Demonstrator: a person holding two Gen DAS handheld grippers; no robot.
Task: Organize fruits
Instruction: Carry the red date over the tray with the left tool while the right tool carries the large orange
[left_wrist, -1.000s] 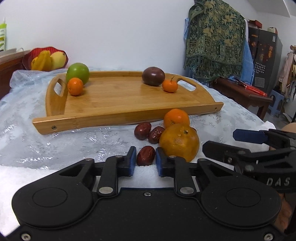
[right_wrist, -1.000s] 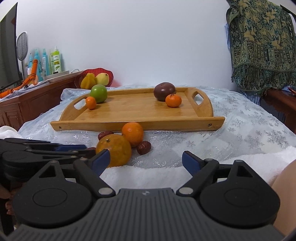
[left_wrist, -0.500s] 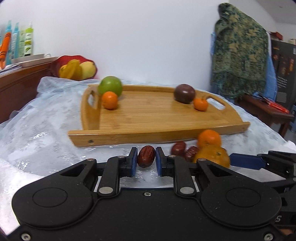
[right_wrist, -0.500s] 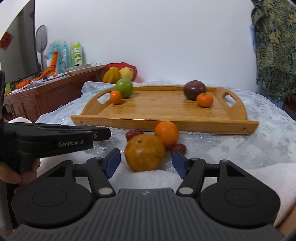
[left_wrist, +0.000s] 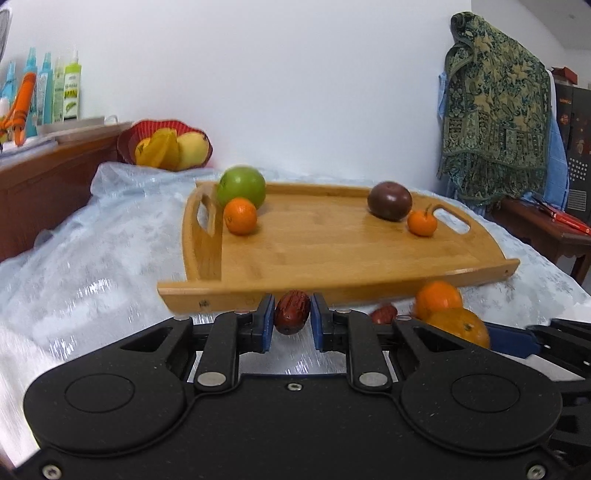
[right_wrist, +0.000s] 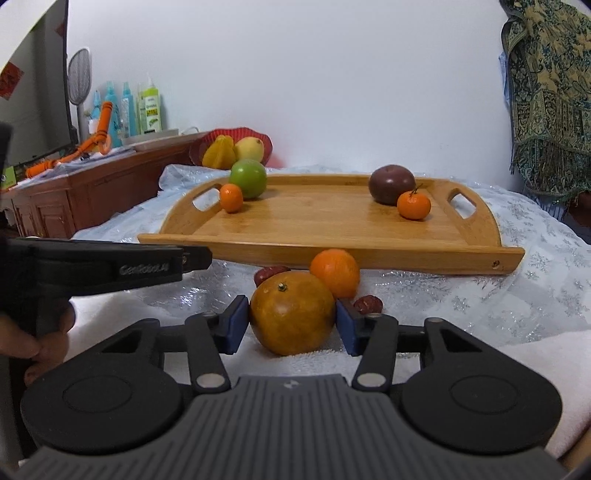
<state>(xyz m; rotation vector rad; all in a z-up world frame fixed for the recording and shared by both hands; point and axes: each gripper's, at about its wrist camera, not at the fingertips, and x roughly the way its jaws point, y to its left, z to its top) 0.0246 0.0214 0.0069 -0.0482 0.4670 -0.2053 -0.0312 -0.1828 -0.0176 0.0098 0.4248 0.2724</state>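
My left gripper (left_wrist: 292, 303) is shut on a dark red date (left_wrist: 291, 316), held just off the cloth in front of the wooden tray (left_wrist: 332, 286). My right gripper (right_wrist: 291, 306) has its jaws closing on the large dull orange (right_wrist: 291, 314); both blue pads touch its sides and it still rests on the white towel. Behind it lie a smaller bright orange (right_wrist: 335, 271) and two more dates (right_wrist: 271, 272) (right_wrist: 366, 303). On the tray sit a green apple (right_wrist: 248, 178), a mandarin (right_wrist: 231, 198), a dark purple fruit (right_wrist: 392, 183) and another mandarin (right_wrist: 413, 205).
A red basket of yellow fruit (right_wrist: 236, 147) stands behind the tray's left end, next to a wooden cabinet (right_wrist: 92, 184) with spray bottles. A patterned cloth (right_wrist: 546, 92) hangs at the right. A person's hand (right_wrist: 37, 343) grips the left tool. The tray's middle is bare.
The left gripper has lifted the date off the towel and carried it toward the tray's front rim. The right jaws have narrowed from wide open onto the large orange.
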